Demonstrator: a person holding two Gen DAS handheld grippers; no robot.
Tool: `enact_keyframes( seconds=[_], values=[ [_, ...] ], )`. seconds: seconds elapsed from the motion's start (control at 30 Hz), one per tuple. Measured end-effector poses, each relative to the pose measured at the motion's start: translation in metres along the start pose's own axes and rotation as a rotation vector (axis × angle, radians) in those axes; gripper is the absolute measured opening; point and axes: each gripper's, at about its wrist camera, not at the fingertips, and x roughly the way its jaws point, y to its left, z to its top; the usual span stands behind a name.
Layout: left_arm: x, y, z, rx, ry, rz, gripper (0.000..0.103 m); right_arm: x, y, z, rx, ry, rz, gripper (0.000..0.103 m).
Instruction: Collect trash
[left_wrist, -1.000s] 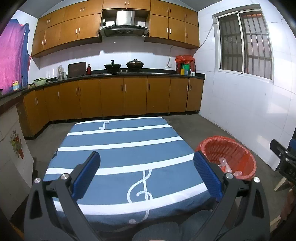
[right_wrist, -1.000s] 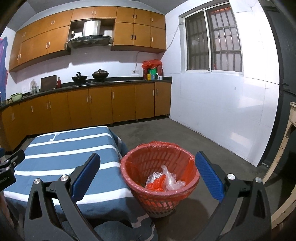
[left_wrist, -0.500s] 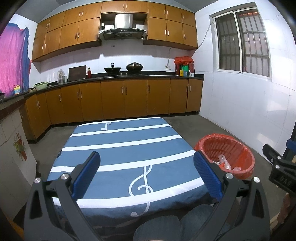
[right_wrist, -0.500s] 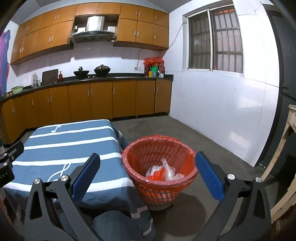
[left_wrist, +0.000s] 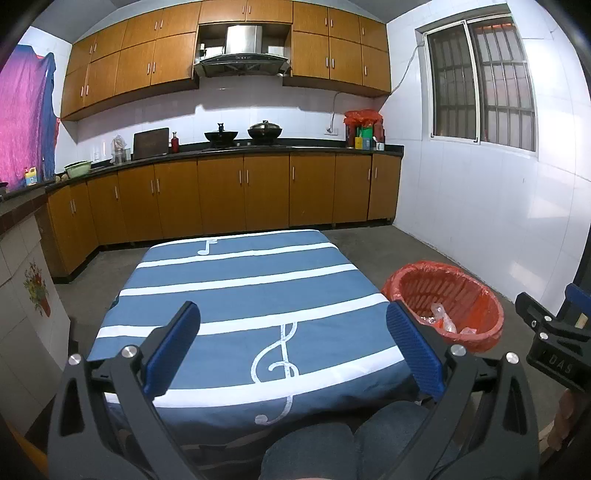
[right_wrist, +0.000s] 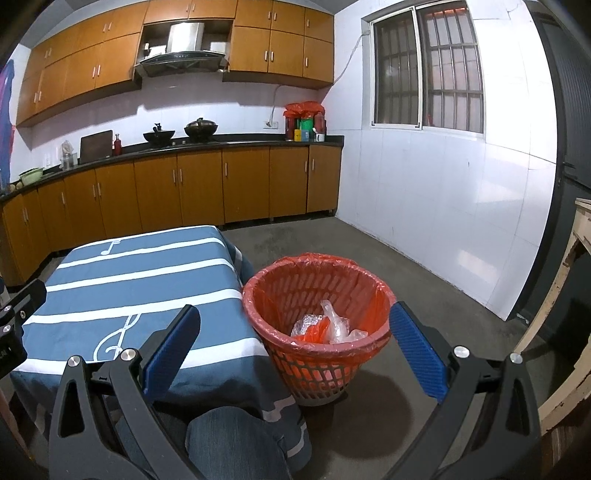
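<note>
Both the left gripper (left_wrist: 293, 343) and right gripper (right_wrist: 295, 341) gape wide, holding nothing. Crumpled plastic trash (right_wrist: 328, 326) already sits in the red-lined mesh basket (right_wrist: 380, 295) right of the blue striped table (left_wrist: 240, 280). Anything left probably hides off-camera, so it's easily missed.

**Kitchen count**

One table (left_wrist: 236, 295) ahead of the left gripper (left_wrist: 293, 349); one red bin (right_wrist: 317, 325) between the right gripper's (right_wrist: 295, 349) fingers; two grippers in all; two pots (left_wrist: 242, 134) on the far counter (left_wrist: 258, 148); one window (left_wrist: 480, 77); one range hood (left_wrist: 240, 55).
</note>
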Motion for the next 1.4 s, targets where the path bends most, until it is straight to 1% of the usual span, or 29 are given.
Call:
enact_keyframes(
  seconds=[0.27,1.4],
  values=[
    [-0.0012,-0.0013,0.0013,-0.004,-0.007,-0.008,0.099,-0.0011,0.0009,-0.0009,-0.003,-0.001,0.002,0.101],
    [0.0015,-0.0011,-0.0022,-0.014,0.008,-0.009,0.099,0.0023,0.0013,-0.0035,-0.002,0.011,0.005,0.101]
  ],
)
